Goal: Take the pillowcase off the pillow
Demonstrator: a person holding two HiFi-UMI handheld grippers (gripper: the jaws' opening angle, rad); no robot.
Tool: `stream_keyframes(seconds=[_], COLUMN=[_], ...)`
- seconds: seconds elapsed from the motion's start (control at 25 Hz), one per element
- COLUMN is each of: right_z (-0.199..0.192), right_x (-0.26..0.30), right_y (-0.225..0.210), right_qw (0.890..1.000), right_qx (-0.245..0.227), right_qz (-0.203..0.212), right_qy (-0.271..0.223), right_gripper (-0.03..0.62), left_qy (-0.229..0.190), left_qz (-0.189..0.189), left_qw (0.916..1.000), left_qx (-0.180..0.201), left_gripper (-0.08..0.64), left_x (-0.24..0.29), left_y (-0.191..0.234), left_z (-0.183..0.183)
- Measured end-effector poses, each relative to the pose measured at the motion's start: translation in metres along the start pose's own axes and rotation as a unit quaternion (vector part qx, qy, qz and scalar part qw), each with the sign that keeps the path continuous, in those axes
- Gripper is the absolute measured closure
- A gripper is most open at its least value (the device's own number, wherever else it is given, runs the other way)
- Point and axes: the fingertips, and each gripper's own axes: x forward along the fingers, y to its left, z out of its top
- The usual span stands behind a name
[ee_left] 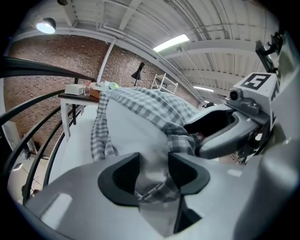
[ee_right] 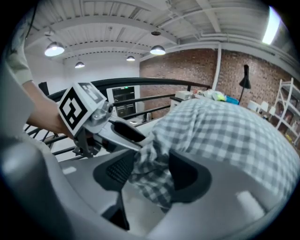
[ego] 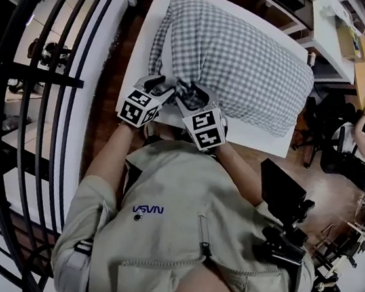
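Head view: seen from above, a person leans over a white counter (ego: 261,142). A plump pillow in a grey checked pillowcase (ego: 239,69) lies on it, reaching from the near middle to the far right. The left gripper (ego: 170,87) and the right gripper (ego: 193,98) meet at the pillow's near end, where the cloth bunches up. The marker cubes hide the fingers here, and the person's body covers the near counter edge.

Left gripper view: the left gripper (ee_left: 153,171) has its fingers partly apart. A slack fold of the pillowcase (ee_left: 154,105) lies between them and looks released, not pinched. That fold is blurred. The pale stretch beside the checked strip may be bare pillow or counter; it is hard to tell which. The right gripper (ee_left: 201,140) sits just to the right.

Right gripper view: the right gripper (ee_right: 152,173) has its fingers wide and released, with a bunched corner of the pillowcase (ee_right: 225,136) resting loosely between them. The left gripper (ee_right: 133,136) touches the same bunch. The opening's hem cannot be made out.

The step appears to be getting hold of the open end. It will likely go best if each gripper bites one layer only at the hem. The mouth can then be spread and the cloth drawn toward the near side while the pillow stays down.
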Motion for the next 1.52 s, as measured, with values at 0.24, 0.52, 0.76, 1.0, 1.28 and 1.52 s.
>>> stream_keyframes(seconds=[0.24,0.52,0.76,1.0,1.28,1.52], right_z=[-0.002,0.027,-0.039,-0.100,-0.077,-0.008], right_x=[0.010,-0.060,-0.106,-0.071,-0.081,-0.121], right_y=[0.002,-0.053,-0.106,-0.094,-0.093,-0.083], right_qw=[0.993,0.981,0.970,0.976,0.995,0.997], right_qx=[-0.098,-0.112,-0.108,-0.073,0.023,0.039], right_qz=[-0.059,-0.158,-0.200,-0.153,-0.065,0.033], right_qy=[0.033,-0.008,0.086,0.137,0.073,-0.053], right_gripper=[0.572,0.577,0.578,0.577,0.539,0.497], left_qy=[-0.030,-0.153,-0.165,-0.092,-0.156,-0.213], left_qz=[0.019,0.043,0.053,0.088,0.059,0.104], left_qw=[0.9991,0.9861,0.9764,0.9755,0.9737,0.9676], left_qx=[0.021,-0.048,-0.129,-0.179,-0.156,-0.087], left_gripper=[0.534,0.537,0.543,0.538,0.445,0.402], left_x=[-0.011,-0.079,-0.099,-0.063,-0.084,-0.103], left_y=[-0.003,0.017,0.029,0.030,0.012,-0.002], left_z=[0.028,0.105,0.069,-0.025,0.007,0.069])
